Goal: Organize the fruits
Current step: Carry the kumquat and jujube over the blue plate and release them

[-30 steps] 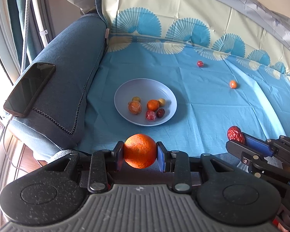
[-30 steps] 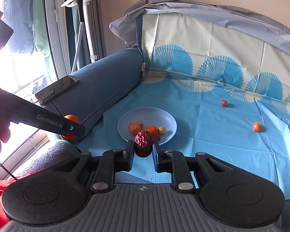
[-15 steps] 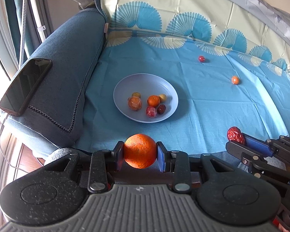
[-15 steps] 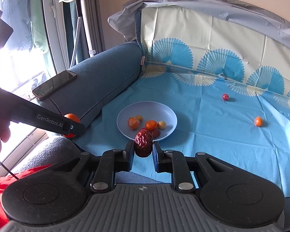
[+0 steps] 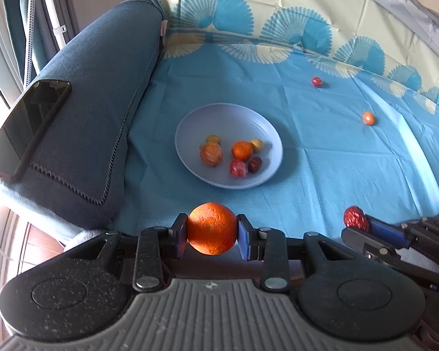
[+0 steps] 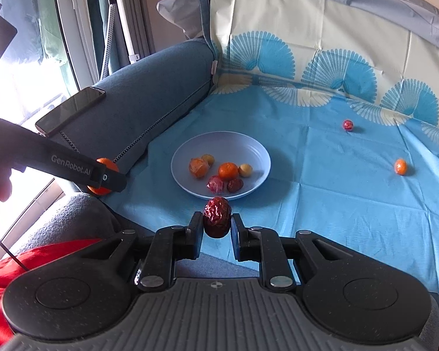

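On the far left a phone (image 5: 26, 125) lies on the blue sofa arm (image 5: 102, 111), out of the work. The left gripper (image 5: 212, 228) has its jaws pinched on an orange (image 5: 212, 228), squeezing it across its middle, and the fruit hangs over the near edge of the blue cloth (image 5: 336, 158). The plate (image 5: 190, 122) lies straight ahead of those jaws and a little beyond, resting flat on the cloth with six small fruits gathered toward its centre and near side. To the right, the right gripper (image 6: 217, 219) has its jaws closed on a wrinkled red date (image 6: 217, 216), held with its long axis upright, and from its own camera the plate's (image 6: 257, 152) near rim sits just past the date. So both grippers face the plate from the same near side, and the right one looks the closer of the two; its drop probably needs only a short push forward before opening. Further right, well apart from the plate, a small red fruit (image 5: 317, 81) and a small orange fruit (image 5: 368, 118) lie loose on the cloth, not yet gathered.
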Tool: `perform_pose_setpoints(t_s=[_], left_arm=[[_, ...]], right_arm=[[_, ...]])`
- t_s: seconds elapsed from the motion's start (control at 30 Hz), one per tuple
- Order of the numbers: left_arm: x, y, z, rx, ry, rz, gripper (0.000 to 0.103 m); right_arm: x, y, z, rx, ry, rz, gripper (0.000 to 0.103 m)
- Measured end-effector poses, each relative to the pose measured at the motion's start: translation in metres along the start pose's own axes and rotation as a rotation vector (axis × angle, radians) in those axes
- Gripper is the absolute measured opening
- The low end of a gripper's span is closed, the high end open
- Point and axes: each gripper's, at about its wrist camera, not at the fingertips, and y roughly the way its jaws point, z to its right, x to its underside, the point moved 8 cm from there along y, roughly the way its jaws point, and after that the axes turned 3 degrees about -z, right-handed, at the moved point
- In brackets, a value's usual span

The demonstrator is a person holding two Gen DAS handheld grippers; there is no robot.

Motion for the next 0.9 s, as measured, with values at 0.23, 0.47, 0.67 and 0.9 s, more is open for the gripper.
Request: perform_pose_setpoints(t_s=[0.23,0.47,0.67,0.9], left_arm=[[-0.047,0.039,-0.016,-0.014,-0.033,-0.027,0.039],[-0.098,0.092,-0.016,-0.051,0.001,-0.025,0.039],[-0.123,0.14,-0.016,-0.054,-0.011,-0.059,0.039],[-0.139,0.179,-0.014,-0.044,0.026,-0.054,0.039]], right_arm=[[-0.028,0.051,0.004,-0.003,-0.012,-0.016,0.021],[-0.066,0.116,0.016,0.004,-0.03,-0.021,0.021],[-0.084,0.169,0.03,0.015,-0.016,-0.037,0.021],[-0.084,0.213,0.036,0.028,-0.035,-0.082,0.021]])
